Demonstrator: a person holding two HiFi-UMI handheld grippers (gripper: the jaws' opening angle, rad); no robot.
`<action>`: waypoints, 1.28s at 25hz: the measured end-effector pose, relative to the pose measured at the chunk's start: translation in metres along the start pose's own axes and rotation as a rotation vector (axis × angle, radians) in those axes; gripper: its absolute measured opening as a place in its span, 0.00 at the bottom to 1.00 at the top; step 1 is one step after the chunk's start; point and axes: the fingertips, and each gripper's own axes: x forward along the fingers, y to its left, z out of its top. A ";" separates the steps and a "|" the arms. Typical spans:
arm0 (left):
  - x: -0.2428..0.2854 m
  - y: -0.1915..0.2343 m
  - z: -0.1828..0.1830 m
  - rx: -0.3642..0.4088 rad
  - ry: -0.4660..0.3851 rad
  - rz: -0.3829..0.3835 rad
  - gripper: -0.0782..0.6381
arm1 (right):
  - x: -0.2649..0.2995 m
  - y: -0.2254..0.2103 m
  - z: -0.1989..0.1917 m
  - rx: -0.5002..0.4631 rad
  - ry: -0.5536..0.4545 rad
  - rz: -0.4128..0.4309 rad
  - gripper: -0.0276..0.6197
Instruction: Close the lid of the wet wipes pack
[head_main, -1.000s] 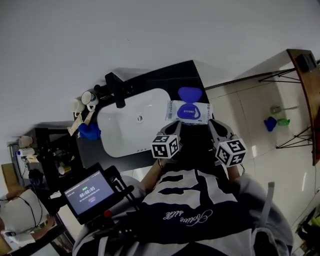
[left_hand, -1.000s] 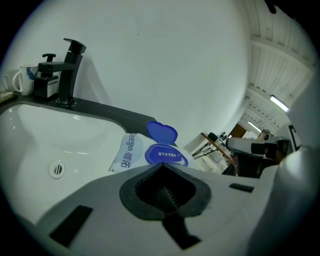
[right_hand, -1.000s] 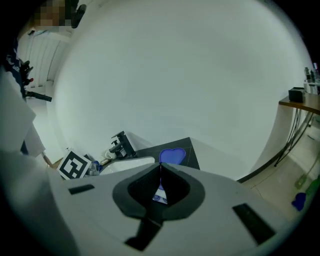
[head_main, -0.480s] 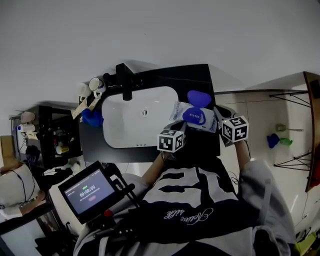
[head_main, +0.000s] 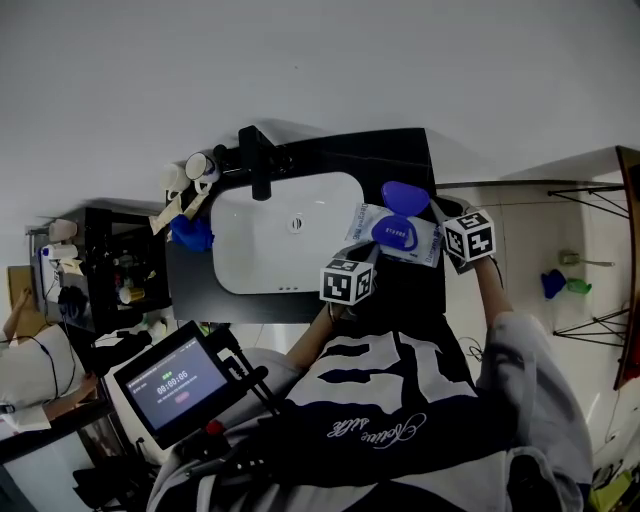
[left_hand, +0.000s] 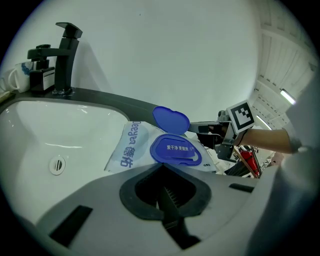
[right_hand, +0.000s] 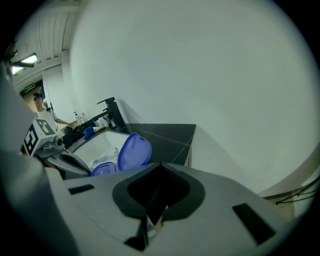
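Left gripper view: wet wipes pack (left_hand: 131, 147), lying crosswise, is part-hidden by closed left gripper (left_hand: 167, 200); lid (left_hand: 171, 120) is raised; right gripper (right_hand: 151, 217) is clamped on its end.

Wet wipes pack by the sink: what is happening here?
A person works with two hand-held grippers. The wet wipes pack lies on the dark counter beside the sink, its blue lid standing open. The left gripper, claw closed, sits at the pack's near edge; a grip is unclear. The right gripper, claw also closed, is near the lid.
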 end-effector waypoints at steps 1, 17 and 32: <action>0.000 0.000 0.000 0.006 0.002 -0.001 0.11 | -0.001 0.002 0.002 -0.005 -0.011 0.008 0.03; -0.025 0.016 0.003 -0.002 0.013 -0.021 0.11 | -0.036 0.107 0.004 -0.070 -0.024 0.115 0.03; -0.064 0.049 0.010 -0.012 -0.044 -0.030 0.11 | -0.003 0.131 -0.035 -0.008 0.170 -0.075 0.03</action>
